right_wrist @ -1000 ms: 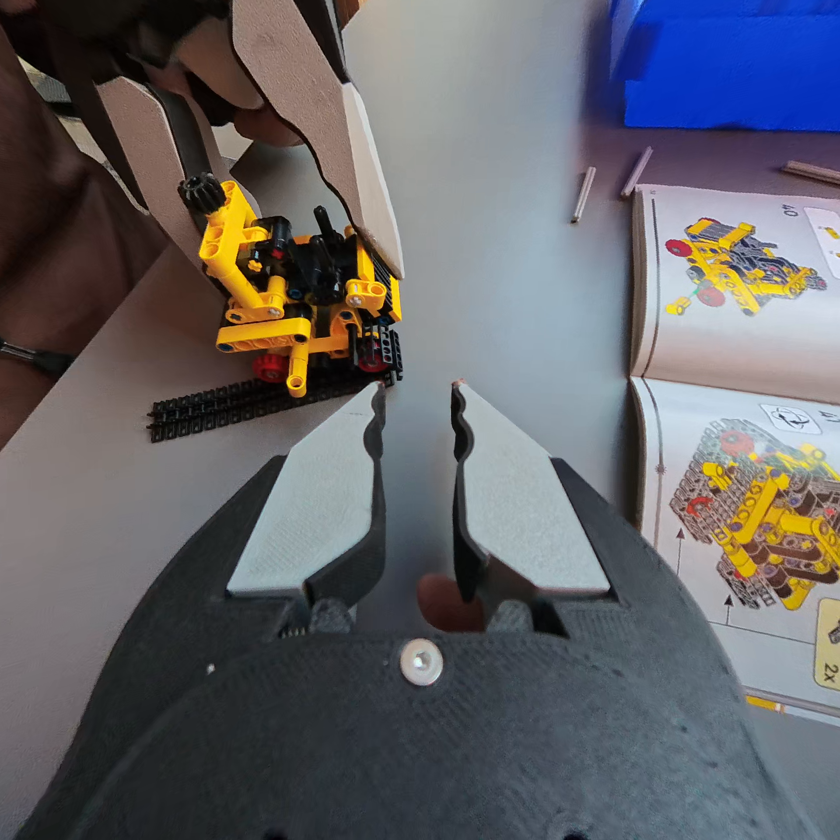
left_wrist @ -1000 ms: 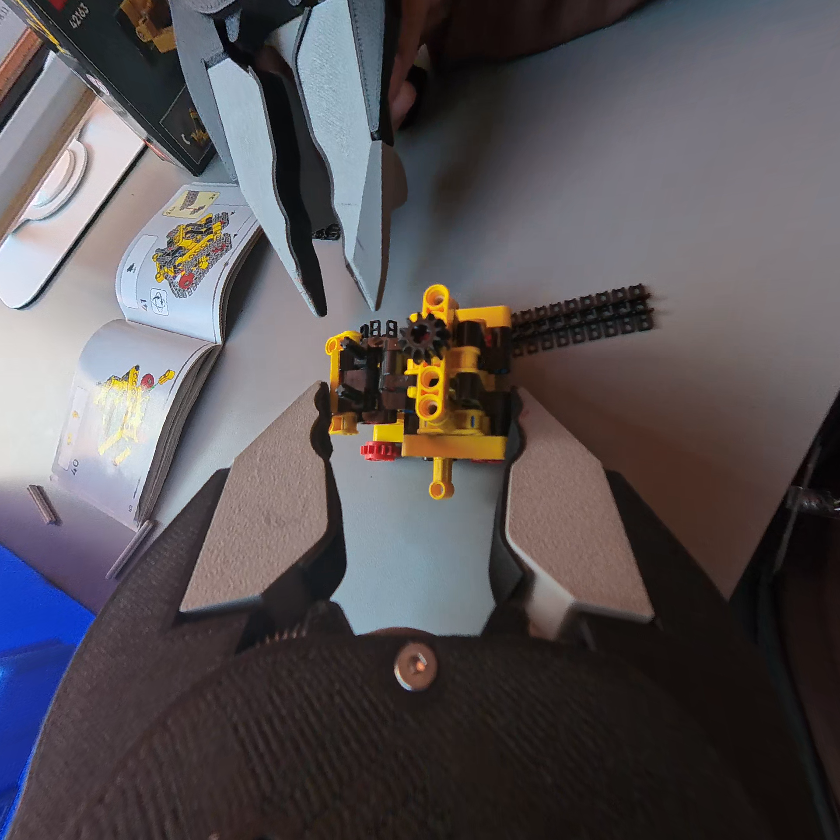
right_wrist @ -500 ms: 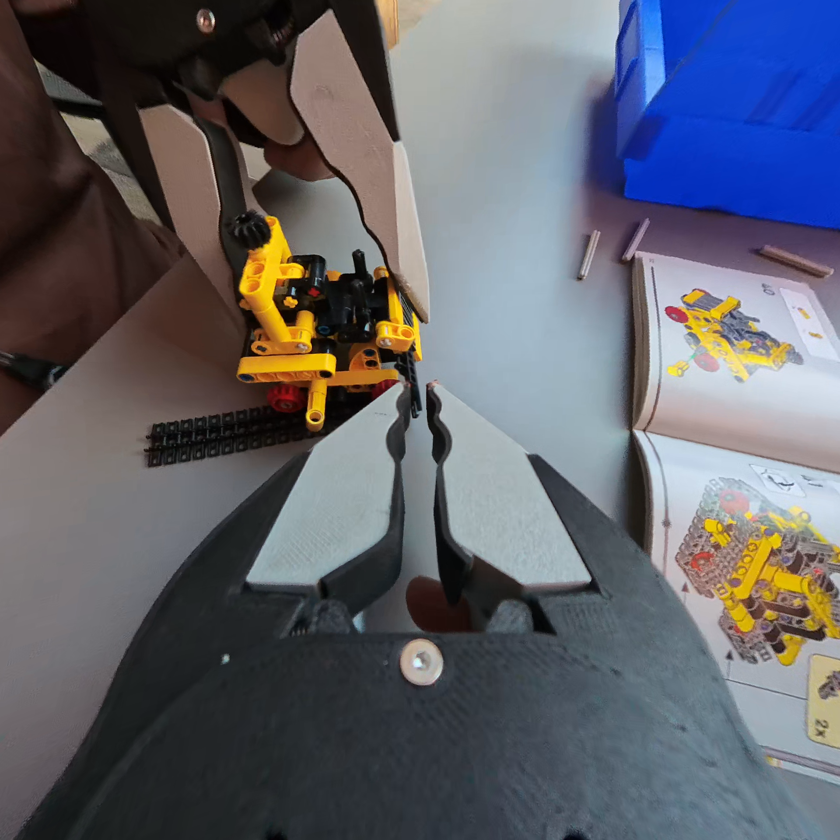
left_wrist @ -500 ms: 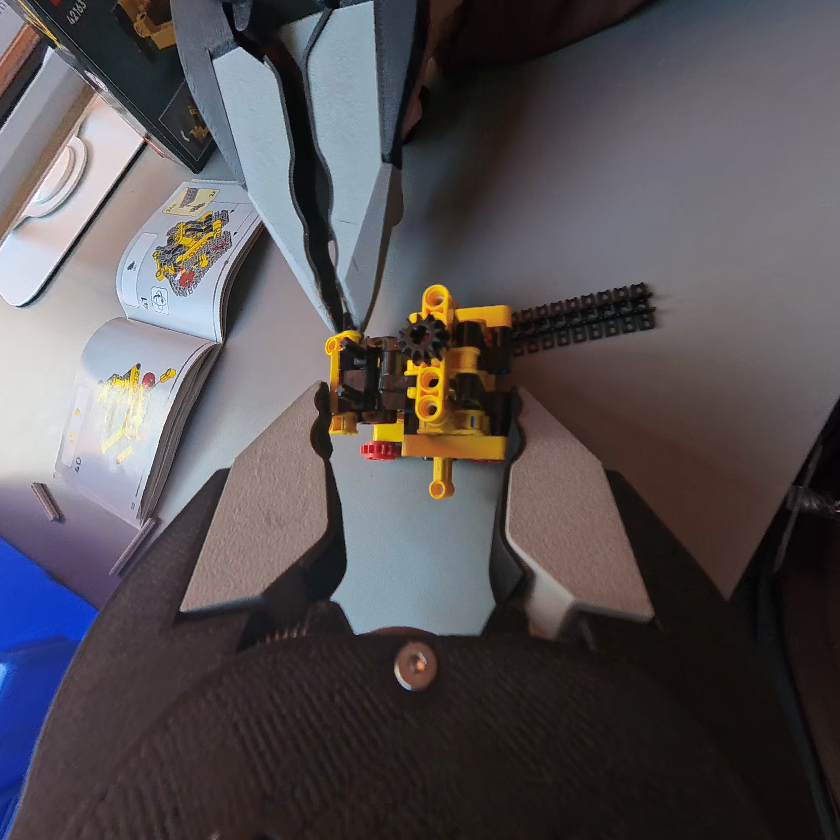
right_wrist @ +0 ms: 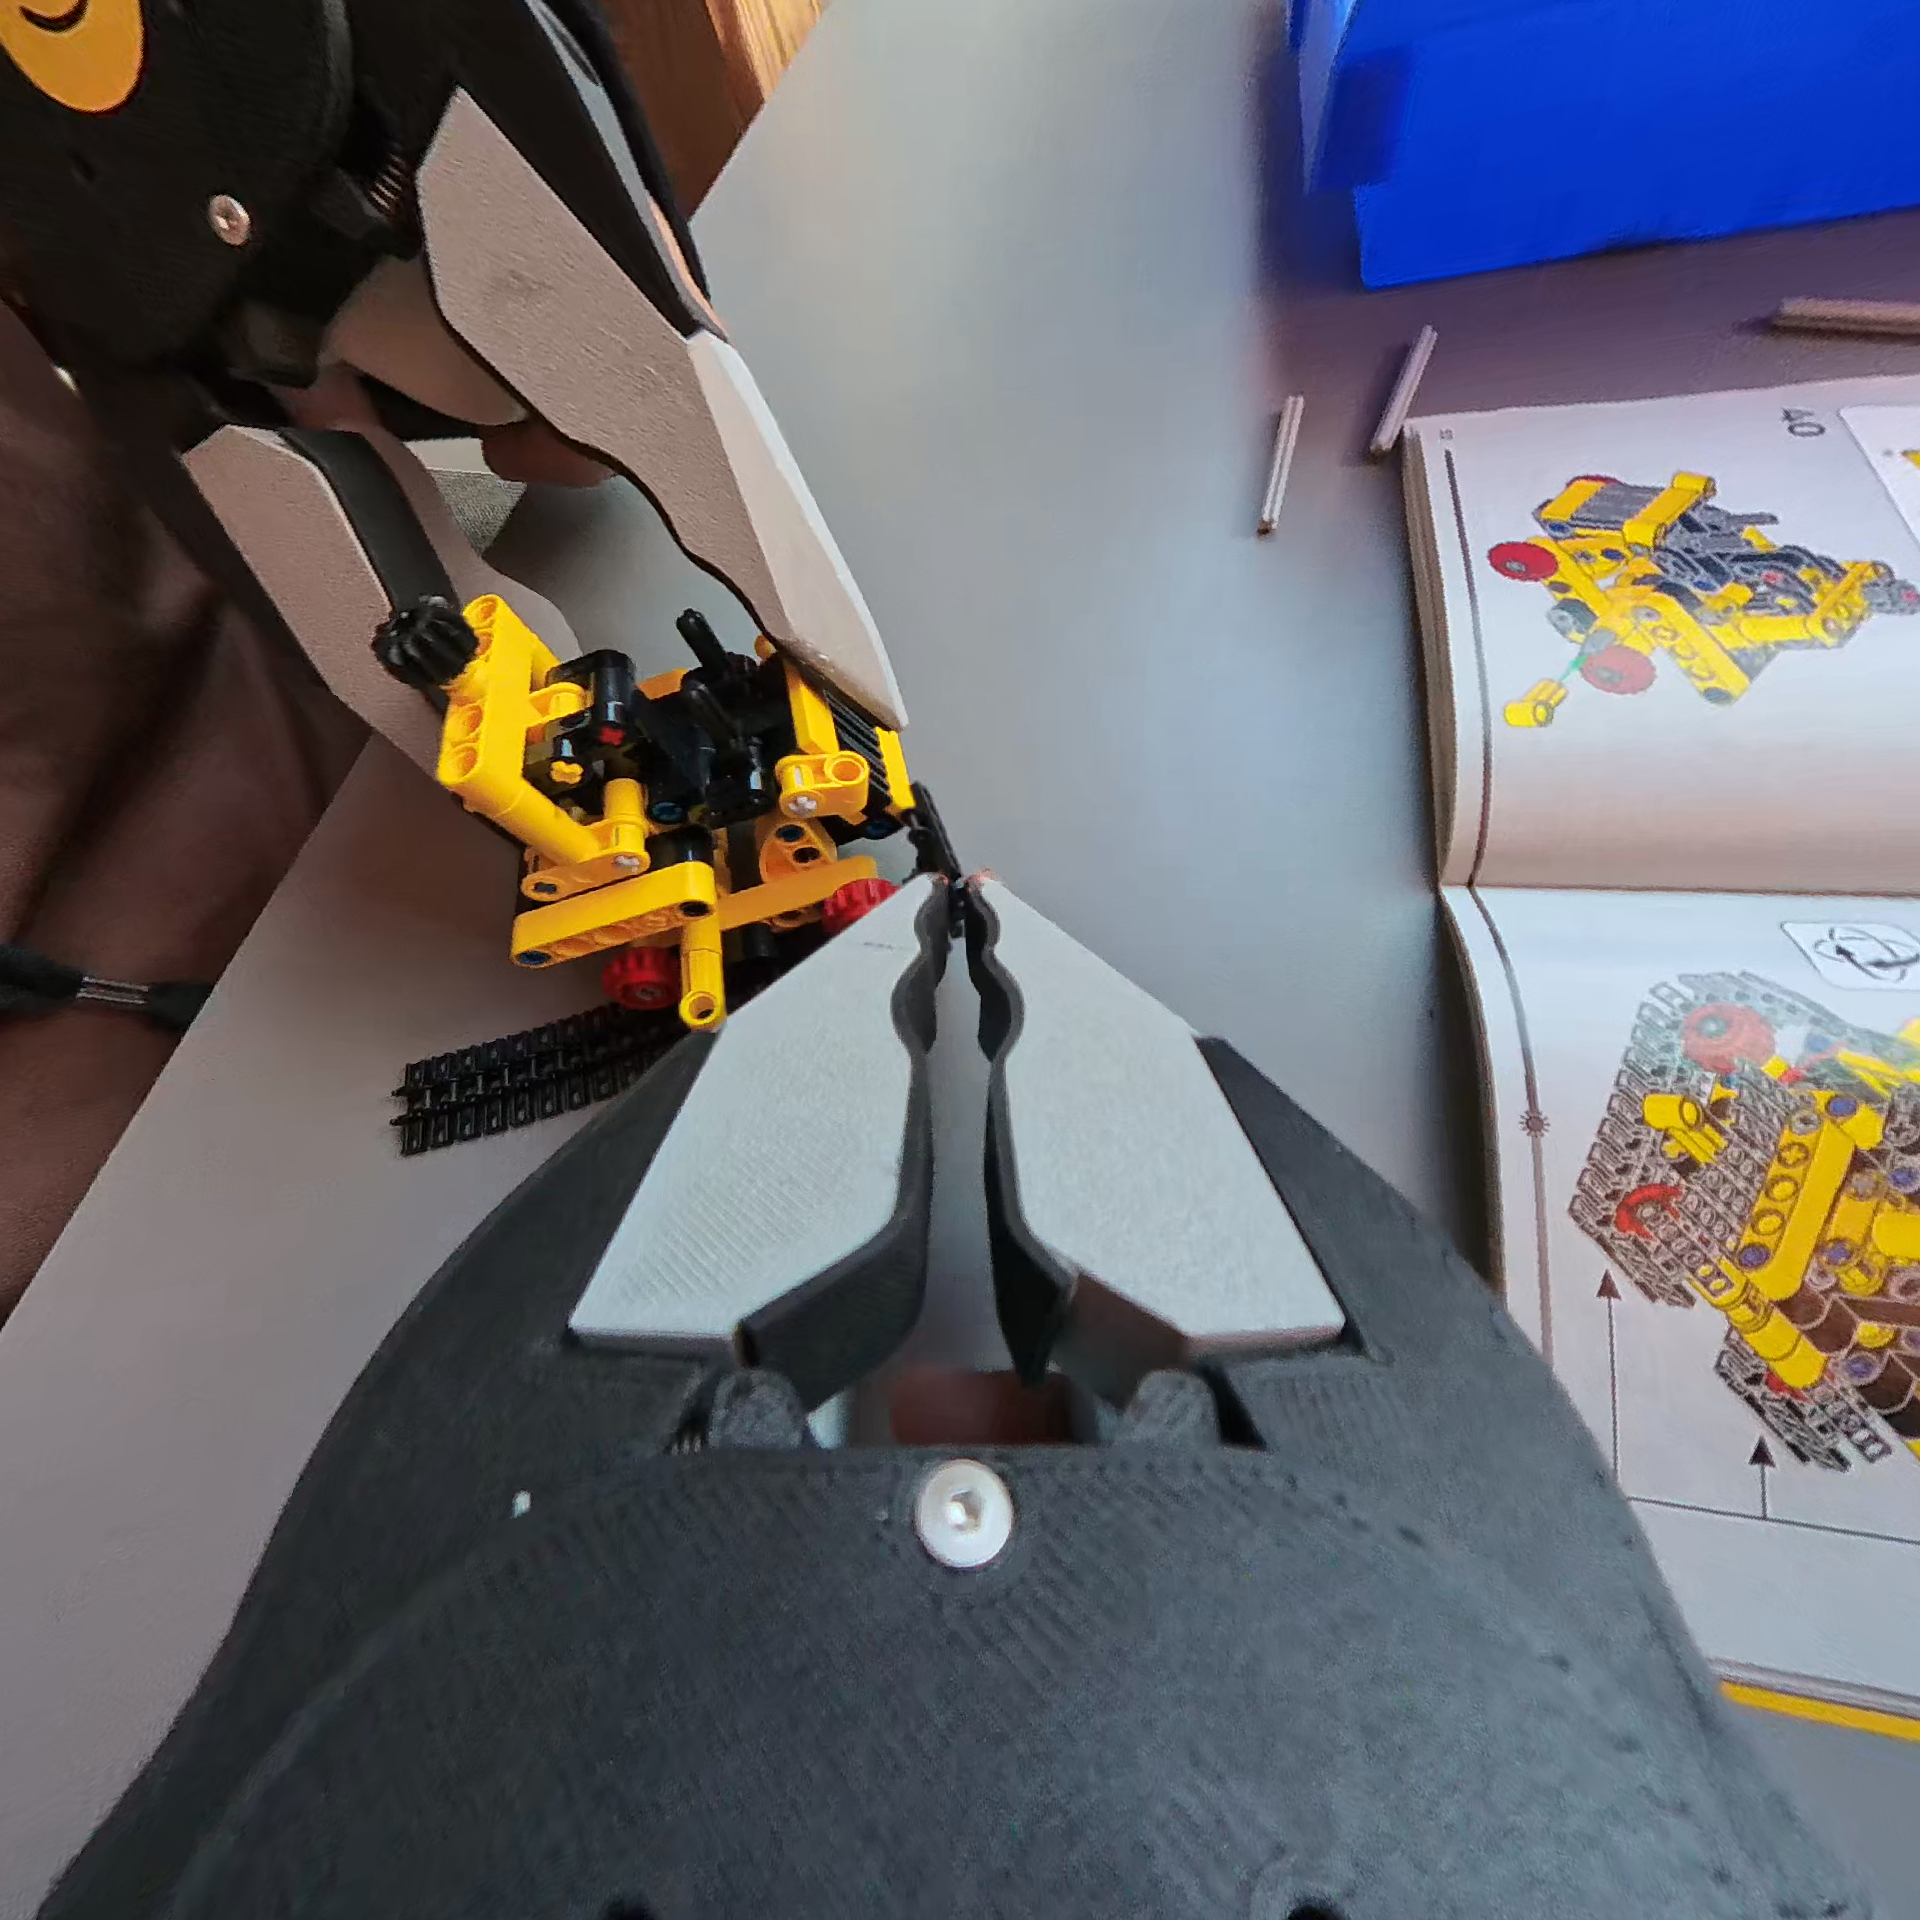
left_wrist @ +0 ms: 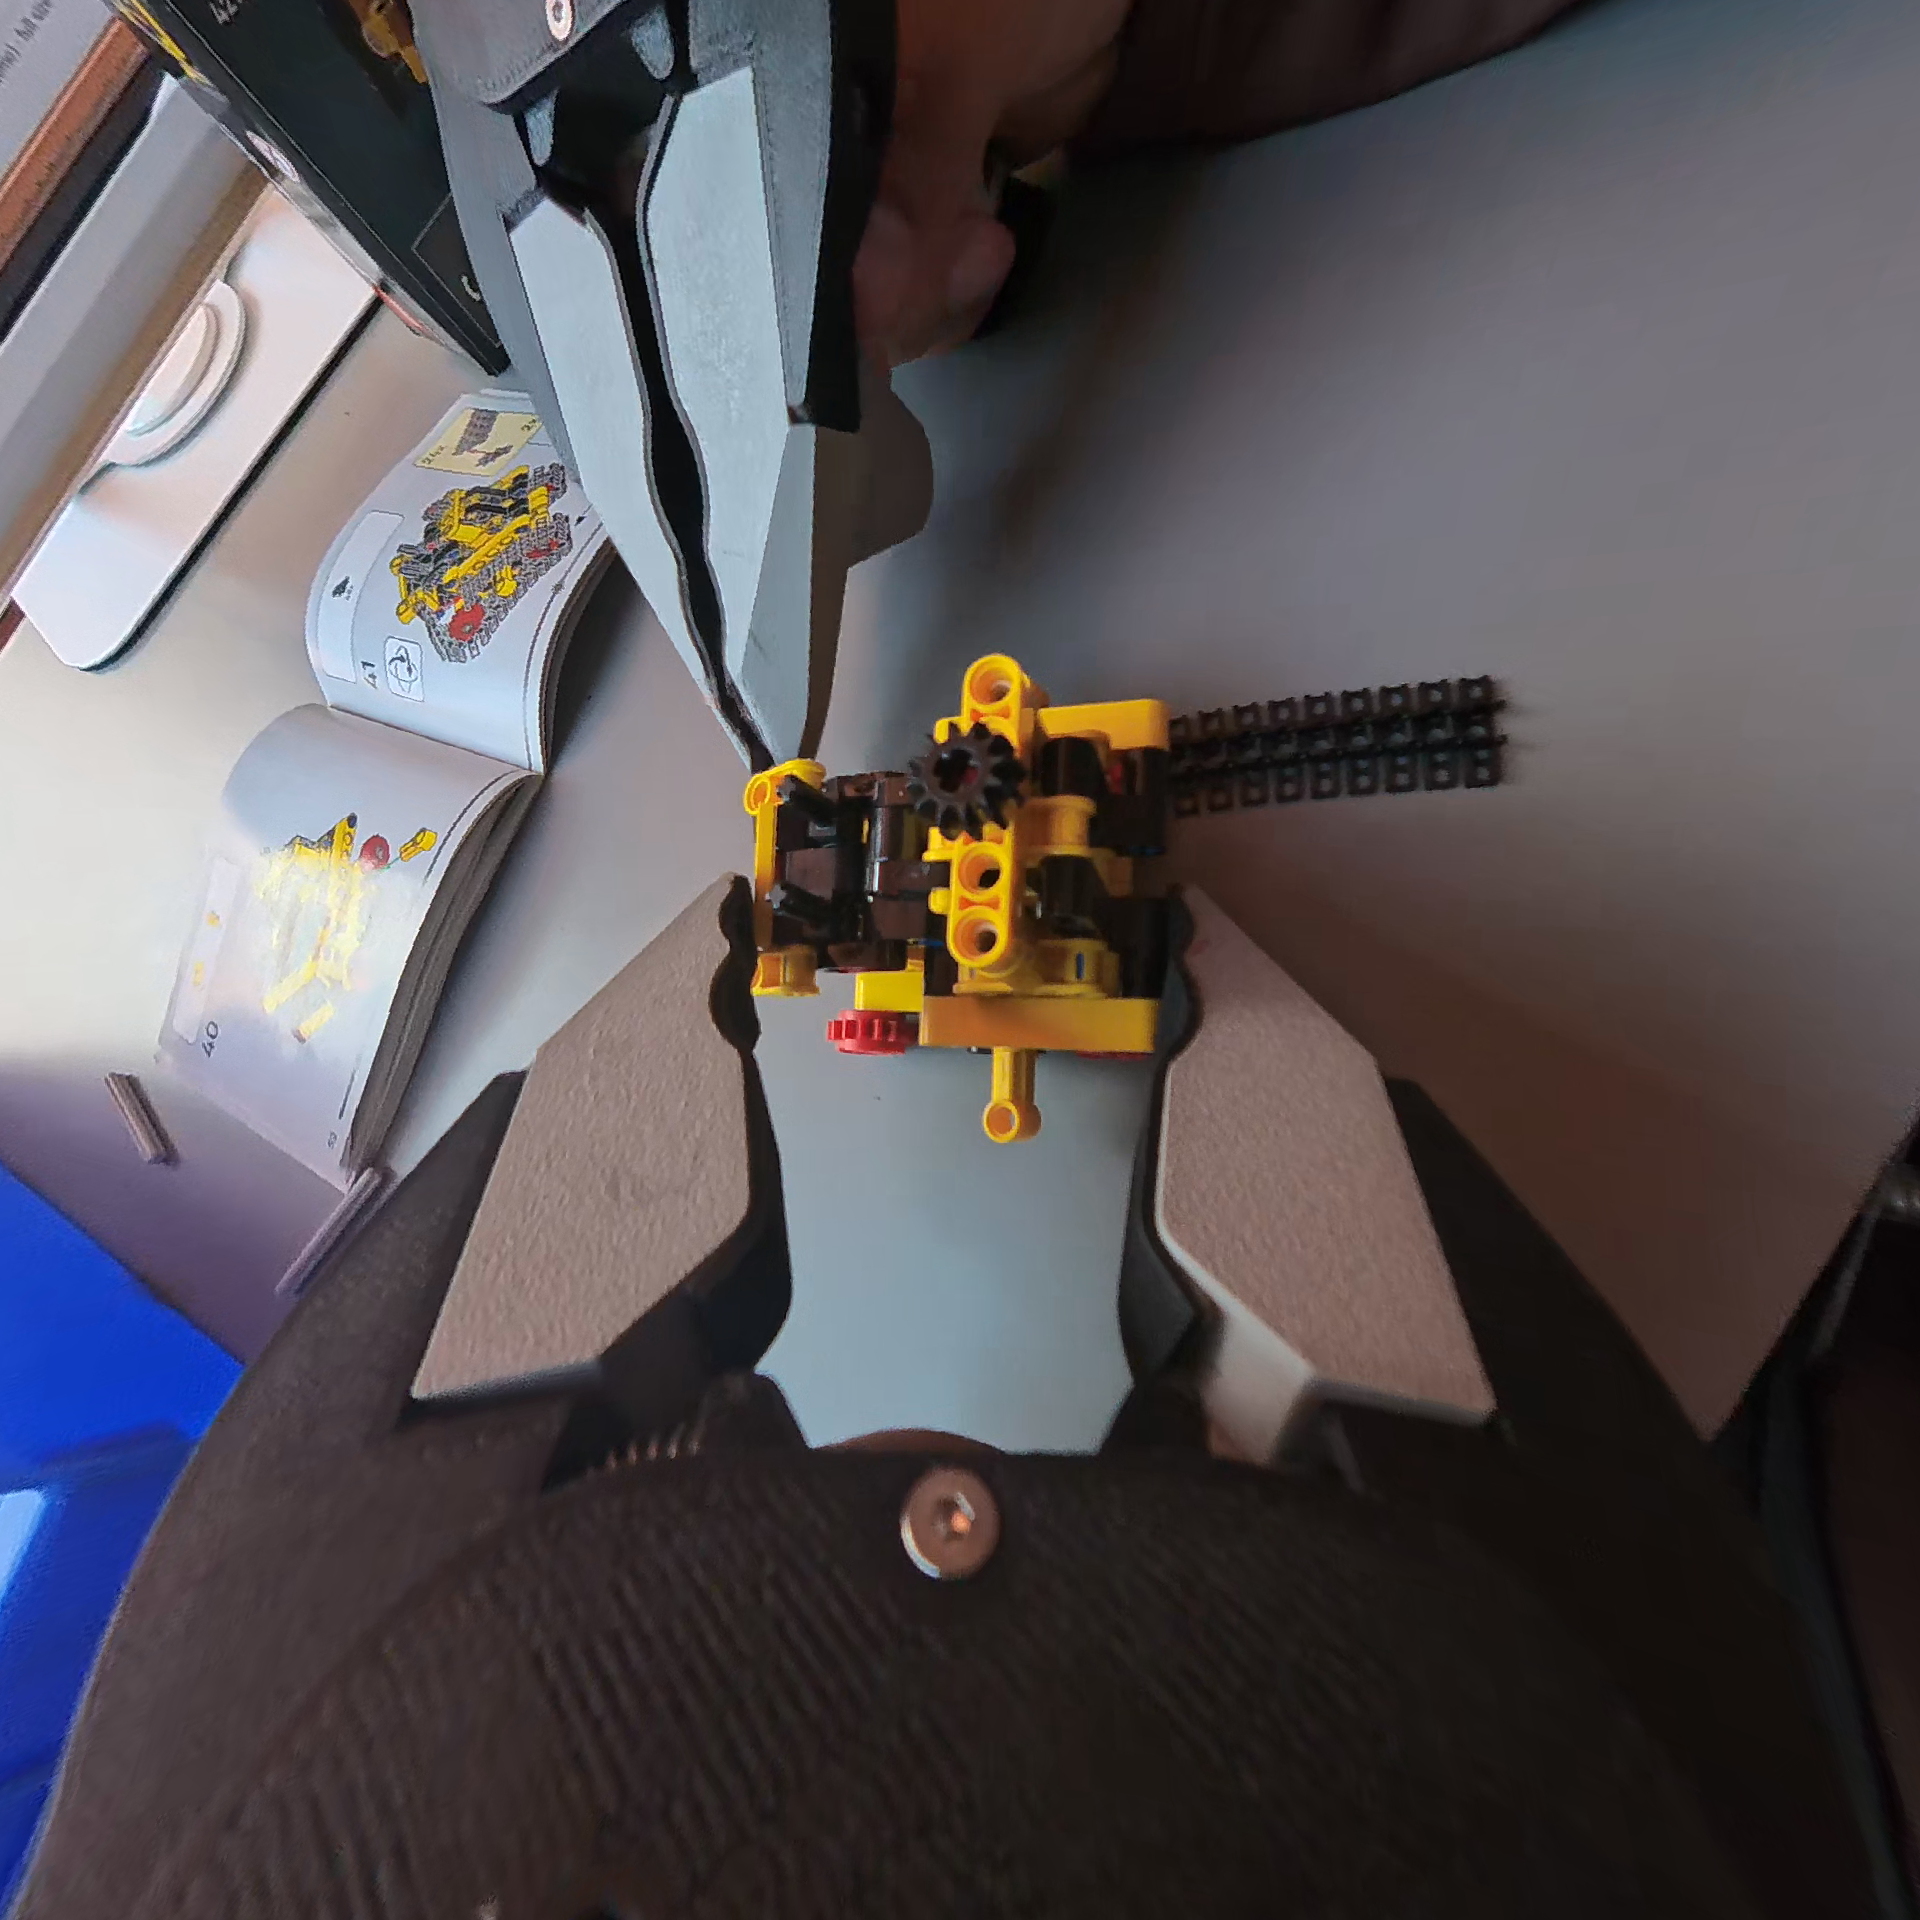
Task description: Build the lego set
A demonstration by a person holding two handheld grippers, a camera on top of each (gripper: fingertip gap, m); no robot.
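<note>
Left wrist view: left gripper is spread wide around the yellow model, one fingertip on each flank, pinning it on the table; same hold as a second ago, model hasn't shifted. The change is the right gripper: a second ago it hung off the model's far corner with a clear gap between fingers, now it is down at that corner with fingers nearly together, tip at the short black track end by the yellow corner piece. The rest of the track lies flat on the table, running out the model's other side. Manual is open to the left, a blue bin at the edge. Right wrist view: right gripper has gone from half-open to a narrow pinch; a few black links rise from the model's corner right into the fingertips. Looks like it has them nipped, but the contact is tiny, so I call that likely, not certain. Left gripper shows opposite, straddling the model. Track trails along the table below it. Read: one tool braces, the other has just taken the track's free end, so the step is wrapping track around the red wheels. Risk: links popping apart, or the end slipping out of such a shallow pinch.
</note>
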